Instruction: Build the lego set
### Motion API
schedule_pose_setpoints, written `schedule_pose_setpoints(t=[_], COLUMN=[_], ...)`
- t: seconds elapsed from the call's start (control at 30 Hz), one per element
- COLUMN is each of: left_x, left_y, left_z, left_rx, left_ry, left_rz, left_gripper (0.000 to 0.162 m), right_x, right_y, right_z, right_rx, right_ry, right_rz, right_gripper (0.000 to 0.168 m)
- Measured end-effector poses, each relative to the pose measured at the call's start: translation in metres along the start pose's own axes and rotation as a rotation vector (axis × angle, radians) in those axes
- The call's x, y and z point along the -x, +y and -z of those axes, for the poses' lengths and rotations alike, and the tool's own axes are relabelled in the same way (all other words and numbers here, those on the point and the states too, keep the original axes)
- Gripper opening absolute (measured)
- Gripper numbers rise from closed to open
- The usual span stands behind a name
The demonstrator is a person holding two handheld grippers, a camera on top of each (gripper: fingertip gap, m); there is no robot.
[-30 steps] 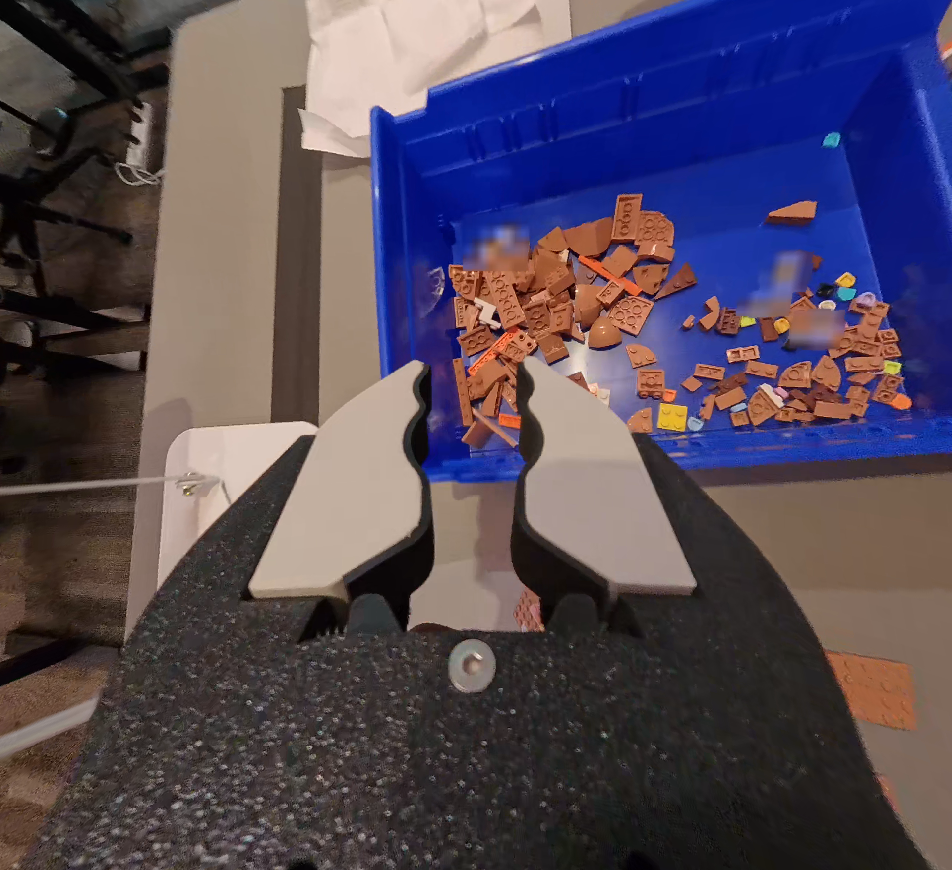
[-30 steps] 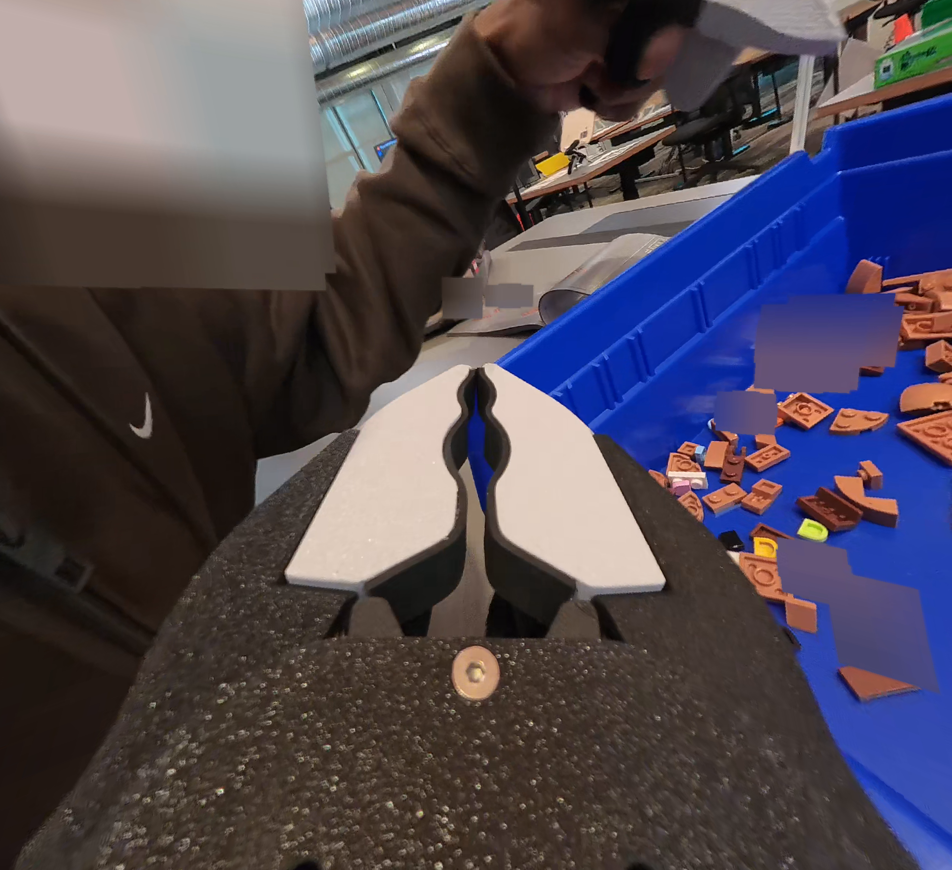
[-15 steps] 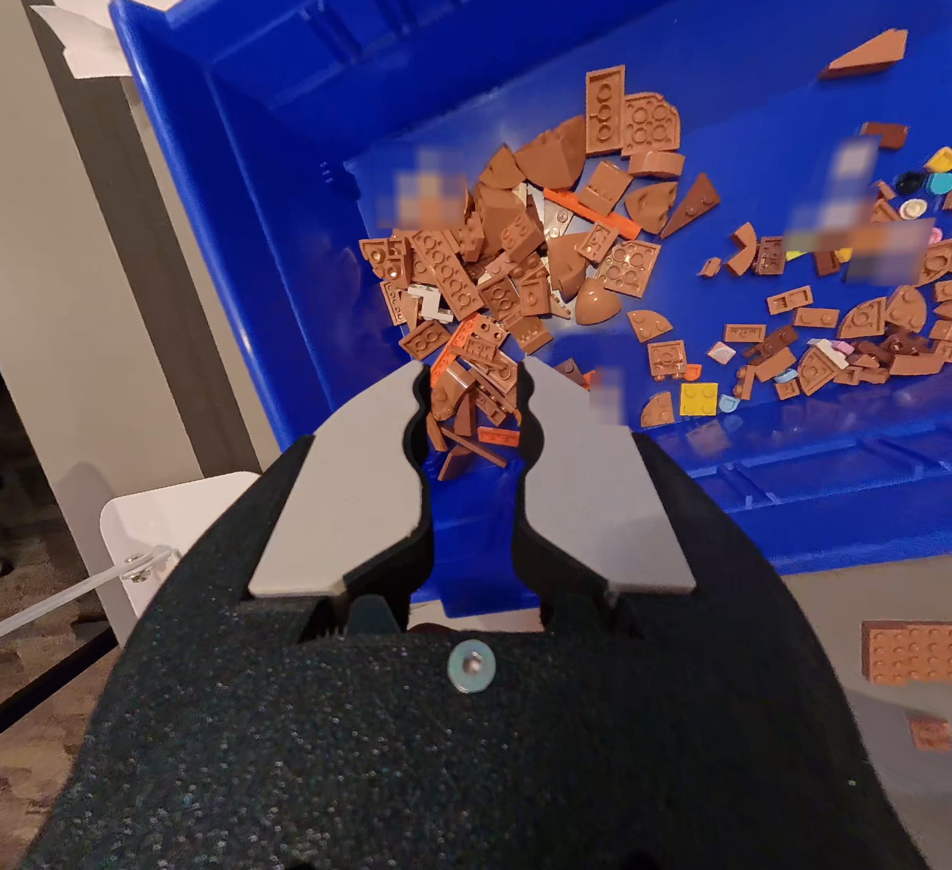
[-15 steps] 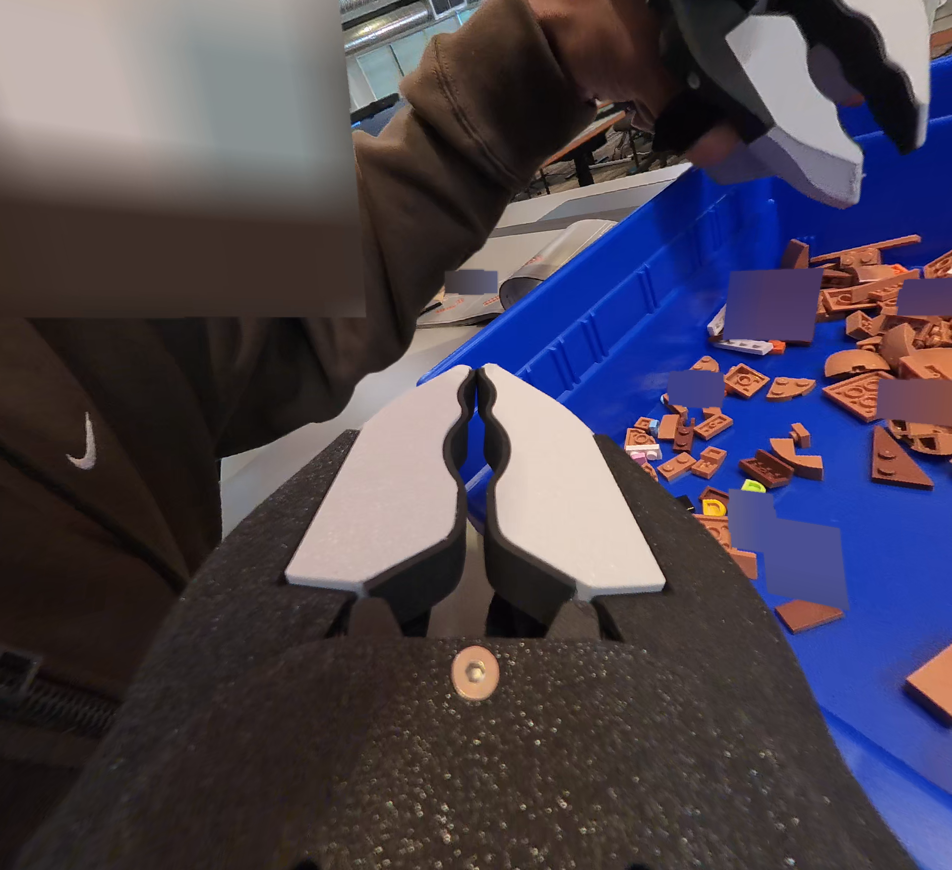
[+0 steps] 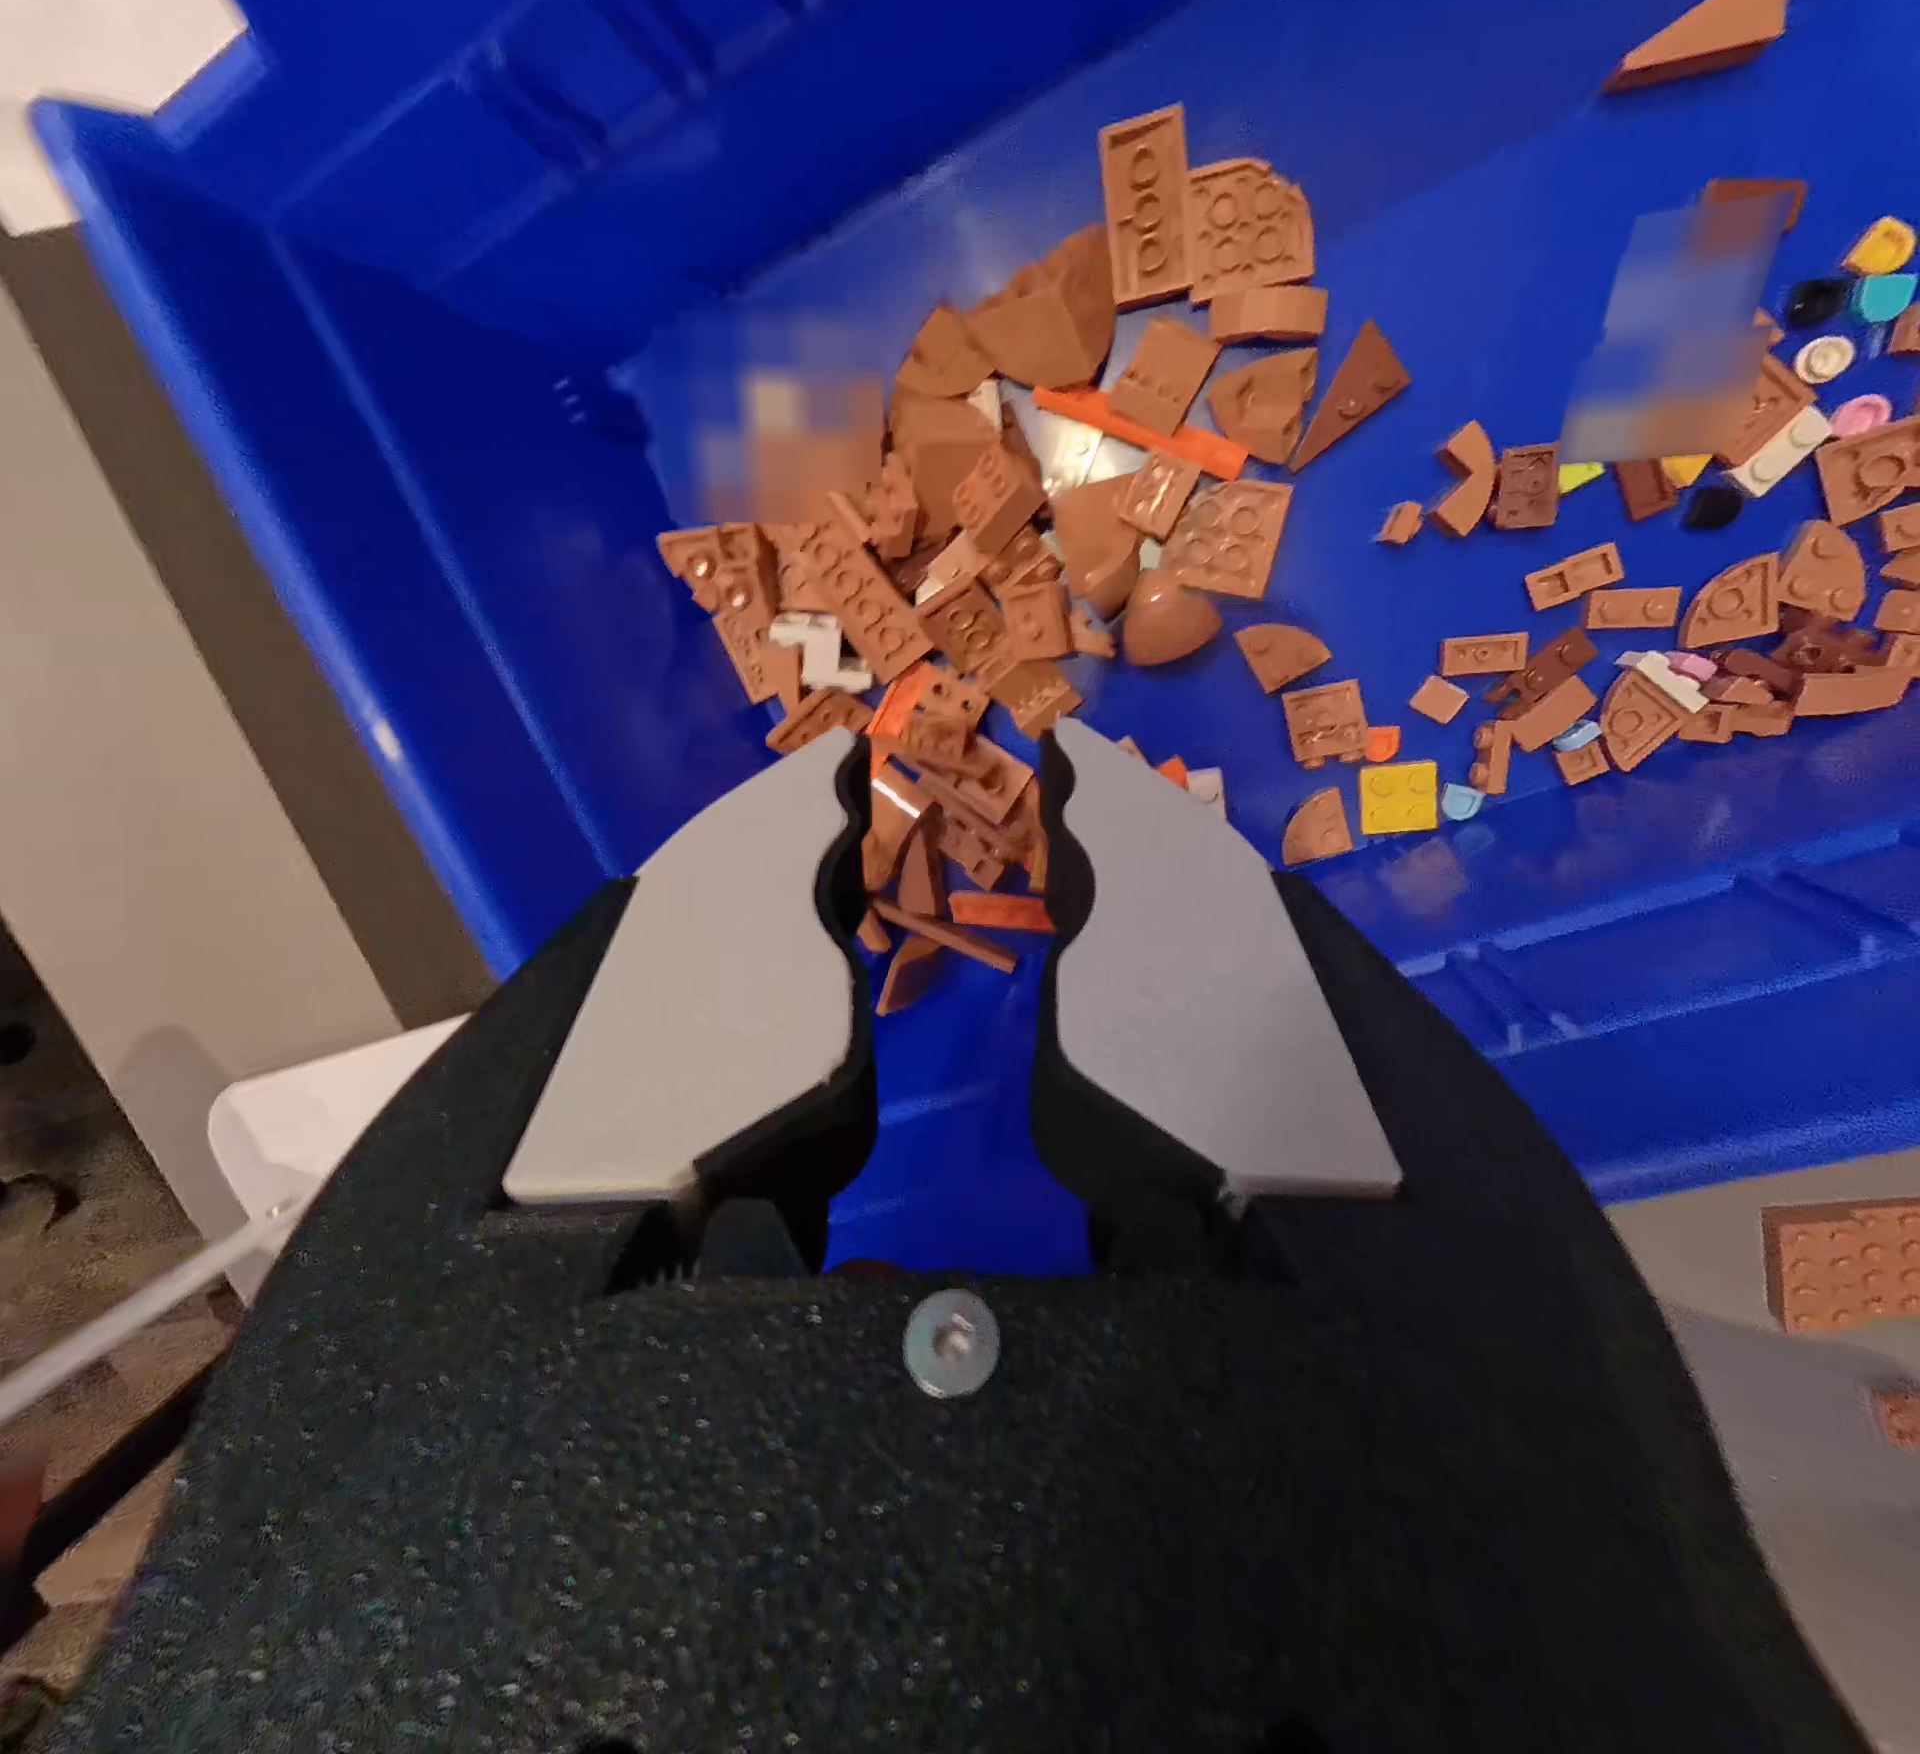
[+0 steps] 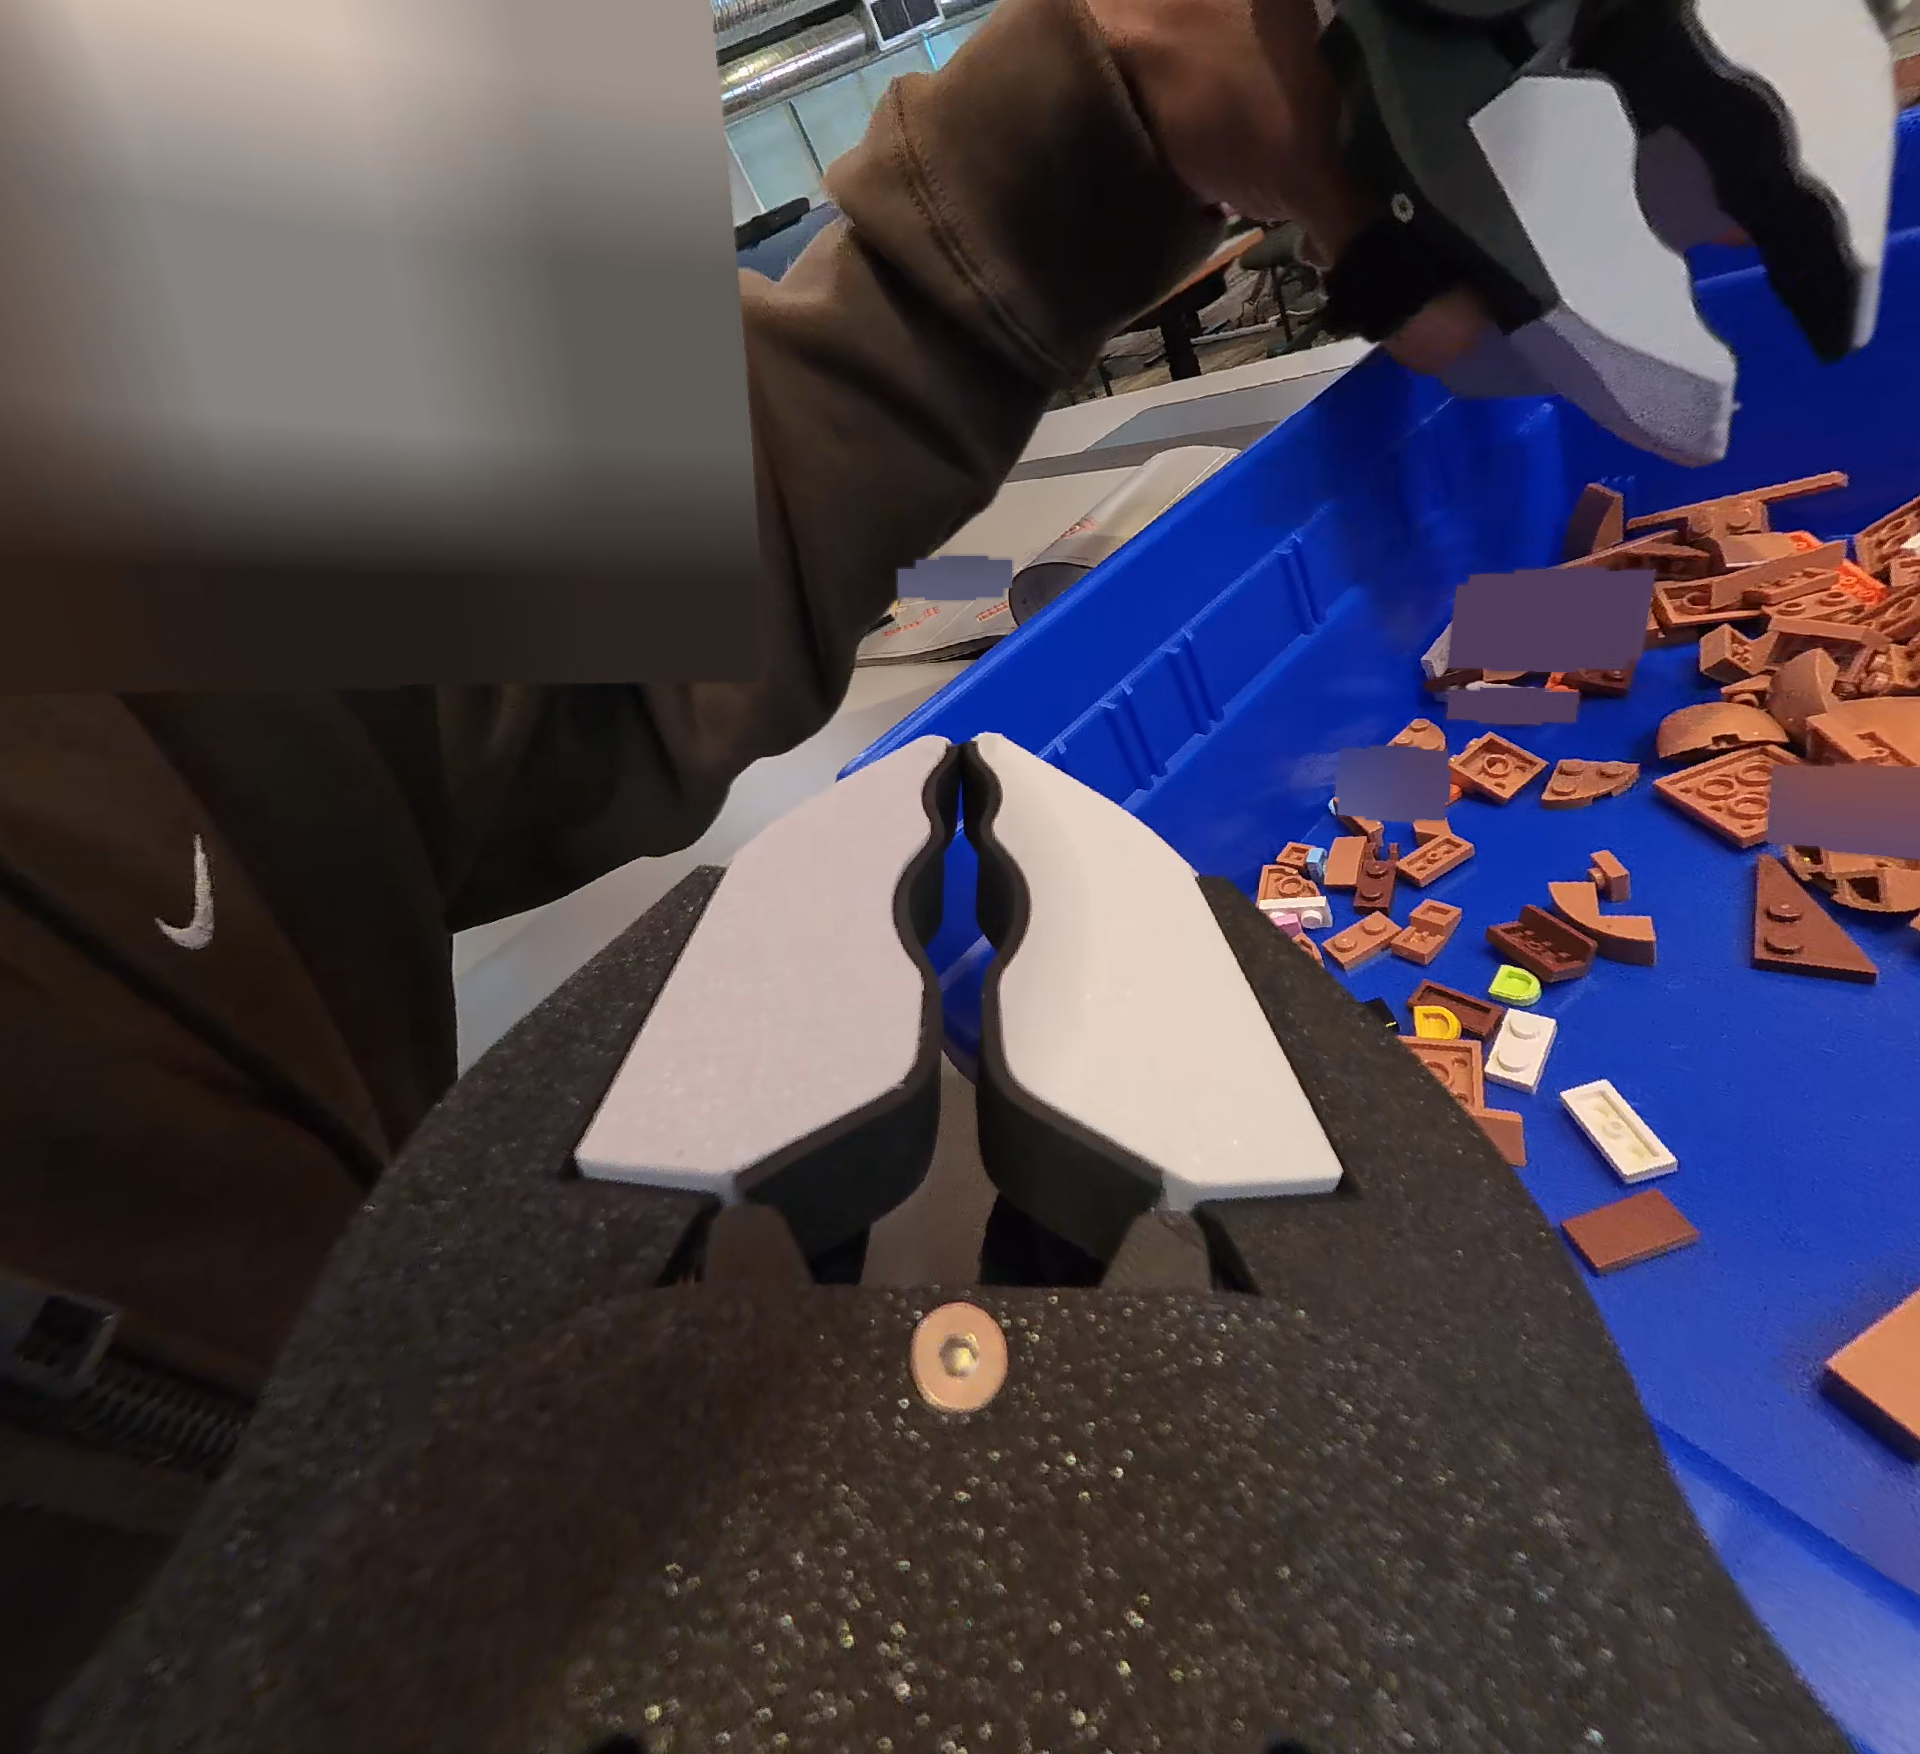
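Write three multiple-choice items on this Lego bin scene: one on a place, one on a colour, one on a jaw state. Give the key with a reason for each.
1. Where does the big heap of brown pieces lie?
A. In the blue bin
B. On the carpet
C. On a white plate

2. What colour is the square two-by-two plate near the bin's front wall?
A. Green
B. Yellow
C. Black

3. How do the jaws of the right gripper stand?
A. Wide apart
B. Clamped on a brown plate
C. Closed on nothing

Key: 1 A, the heap rests on the bin's floor by its left wall. 2 B, it shows bright yellow among the brown pieces. 3 C, the tips meet with nothing between them, while the left gripper hangs open over the heap.
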State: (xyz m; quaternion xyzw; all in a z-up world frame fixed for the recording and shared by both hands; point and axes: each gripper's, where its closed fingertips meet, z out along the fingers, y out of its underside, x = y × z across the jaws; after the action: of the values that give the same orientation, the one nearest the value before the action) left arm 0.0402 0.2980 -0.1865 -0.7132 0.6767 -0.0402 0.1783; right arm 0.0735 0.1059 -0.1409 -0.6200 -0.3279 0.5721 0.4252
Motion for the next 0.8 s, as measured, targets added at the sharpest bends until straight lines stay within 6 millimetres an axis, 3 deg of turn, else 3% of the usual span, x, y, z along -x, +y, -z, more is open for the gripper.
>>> schedule_pose_setpoints(t=[0.03,0.17,0.3,0.43,0.63,0.8], left_x=[-0.003,-0.011,-0.007,-0.004,0.019,0.036], left_y=[-0.004,-0.013,-0.017,-0.022,-0.042,-0.042], left_z=[-0.004,-0.025,-0.044,-0.056,-0.059,-0.043], left_rx=[0.015,0.123,0.187,0.185,0.106,0.030], left_ry=[0.017,0.066,0.068,0.078,-0.034,-0.078], left_rz=[-0.022,-0.117,-0.166,-0.172,-0.104,0.013], left_gripper=[0.031,0.030,0.028,0.015,0.013,0.014], right_x=[0.000,0.000,0.000,0.000,0.000,0.000], right_y=[0.000,-0.001,-0.001,-0.002,-0.002,-0.002], right_z=[0.000,0.001,0.001,0.002,0.002,0.002], right_rx=[-0.001,-0.005,-0.011,-0.014,-0.014,-0.017], right_ry=[-0.001,-0.003,-0.006,-0.010,-0.013,-0.013], right_rz=[-0.001,-0.003,-0.007,-0.009,-0.010,-0.012], right_gripper=[0.000,0.000,0.000,0.000,0.000,0.000])
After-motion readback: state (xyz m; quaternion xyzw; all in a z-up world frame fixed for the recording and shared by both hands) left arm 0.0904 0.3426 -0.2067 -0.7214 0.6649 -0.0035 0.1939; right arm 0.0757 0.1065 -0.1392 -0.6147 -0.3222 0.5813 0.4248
